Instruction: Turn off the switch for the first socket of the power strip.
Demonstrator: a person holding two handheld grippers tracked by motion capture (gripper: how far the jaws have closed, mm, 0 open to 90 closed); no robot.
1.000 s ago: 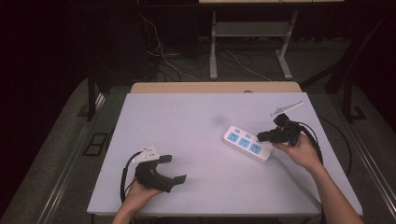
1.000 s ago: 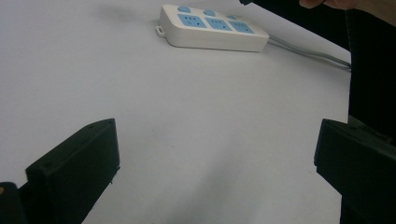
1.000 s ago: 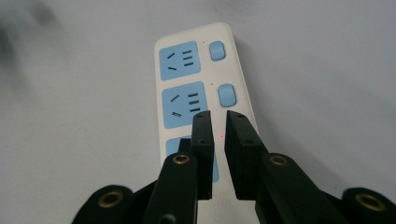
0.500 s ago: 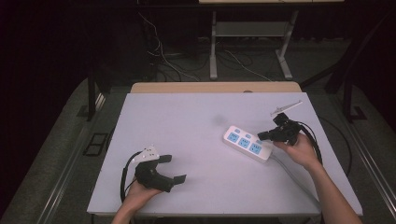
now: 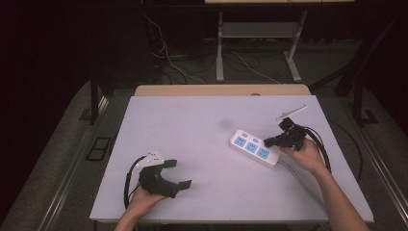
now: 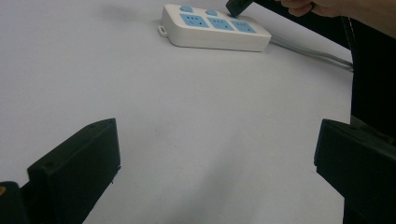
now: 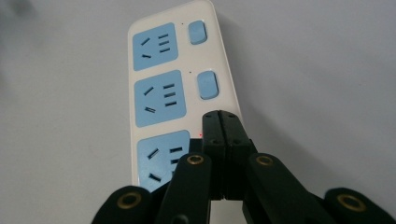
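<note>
A white power strip (image 5: 254, 148) with three blue sockets lies right of centre on the pale table (image 5: 202, 125). In the right gripper view two blue switches (image 7: 207, 85) sit beside the far sockets of the power strip (image 7: 159, 84). My right gripper (image 7: 223, 119) is shut with nothing between its jaws. Its tips rest over the strip's edge beside the nearest socket, where a tiny red dot glows. From above, the right gripper (image 5: 266, 142) points left at the strip's near end. My left gripper (image 5: 179, 173) lies open at the table's front left, apart from the strip (image 6: 212, 32).
The strip's grey cable (image 5: 298, 175) runs toward the table's front right, under the person's right forearm. A thin metal piece (image 5: 291, 113) lies near the back right corner. A wooden edge (image 5: 221, 90) borders the table's far side.
</note>
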